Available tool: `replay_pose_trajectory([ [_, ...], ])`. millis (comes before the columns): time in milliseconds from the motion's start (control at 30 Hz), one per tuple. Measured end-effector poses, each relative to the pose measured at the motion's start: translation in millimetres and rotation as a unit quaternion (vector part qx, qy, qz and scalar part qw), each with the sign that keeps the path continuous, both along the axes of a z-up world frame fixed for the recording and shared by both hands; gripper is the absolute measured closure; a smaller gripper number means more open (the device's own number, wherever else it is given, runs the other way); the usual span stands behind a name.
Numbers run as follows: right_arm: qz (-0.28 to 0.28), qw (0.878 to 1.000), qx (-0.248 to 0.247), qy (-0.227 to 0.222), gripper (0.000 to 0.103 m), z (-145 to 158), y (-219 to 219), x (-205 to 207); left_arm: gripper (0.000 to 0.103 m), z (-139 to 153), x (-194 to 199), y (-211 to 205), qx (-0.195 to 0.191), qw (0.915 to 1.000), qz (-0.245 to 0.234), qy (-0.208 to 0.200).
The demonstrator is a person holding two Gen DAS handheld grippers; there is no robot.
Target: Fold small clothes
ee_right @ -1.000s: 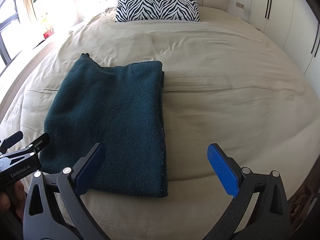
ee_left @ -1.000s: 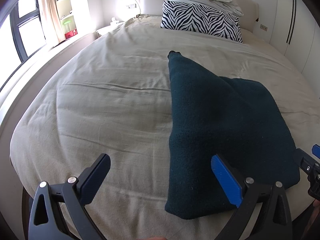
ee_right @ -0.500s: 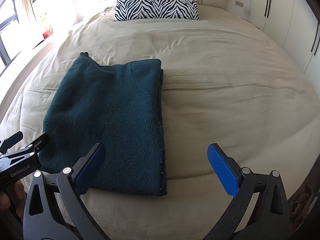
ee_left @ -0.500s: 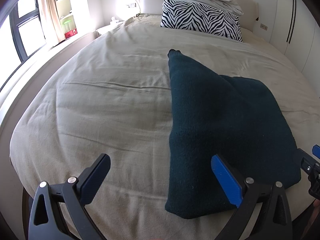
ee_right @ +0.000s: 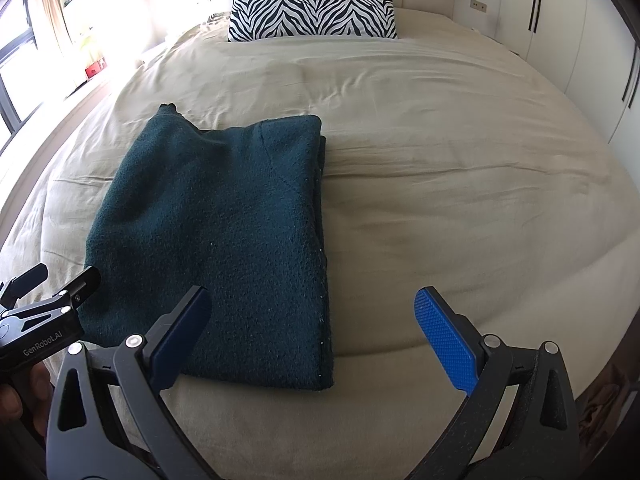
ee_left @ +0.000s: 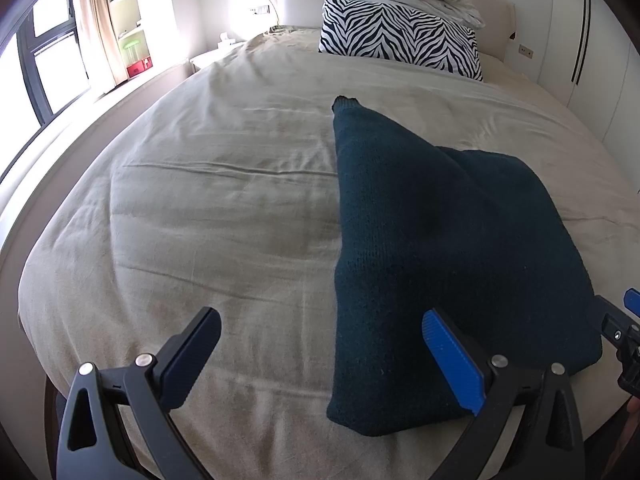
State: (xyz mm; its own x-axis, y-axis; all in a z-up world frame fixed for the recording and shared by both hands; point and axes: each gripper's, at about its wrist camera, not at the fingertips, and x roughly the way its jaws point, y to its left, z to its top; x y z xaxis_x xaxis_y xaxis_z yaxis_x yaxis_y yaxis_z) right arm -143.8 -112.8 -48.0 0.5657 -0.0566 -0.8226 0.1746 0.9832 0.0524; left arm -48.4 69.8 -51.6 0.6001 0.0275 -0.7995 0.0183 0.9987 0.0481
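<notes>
On the bed (ee_right: 440, 160) lies one folded sweater (ee_right: 224, 240), long axis toward the zebra pillow (ee_right: 312, 12), a sleeve tip pointing that way. Left gripper (ee_left: 320, 360) and right gripper (ee_right: 312, 336), both spread and holding nothing, hover at the sweater's near edge.

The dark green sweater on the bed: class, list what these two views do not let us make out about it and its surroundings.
- Left wrist view: the sweater's near right corner is hidden behind the left tool.
- Right wrist view: its near left corner sits behind the right tool.
- Both views: the folded-under layers are hidden.
- Window glare washes out the shelf items.
</notes>
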Motion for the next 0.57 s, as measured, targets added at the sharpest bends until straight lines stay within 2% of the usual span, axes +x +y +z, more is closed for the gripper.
replay_pose_trajectory([
  [367, -0.001, 1.0, 0.001, 0.002, 0.0, -1.2, -0.7, -0.6, 0.0, -1.4, 2.9, 0.9, 0.0, 1.0, -0.006, 0.005],
  [567, -0.001, 1.0, 0.001, 0.002, 0.0, -1.3, -1.5, -0.5, 0.0, 1.4, 0.5, -4.0, 0.004, 0.9999, -0.014, -0.006],
])
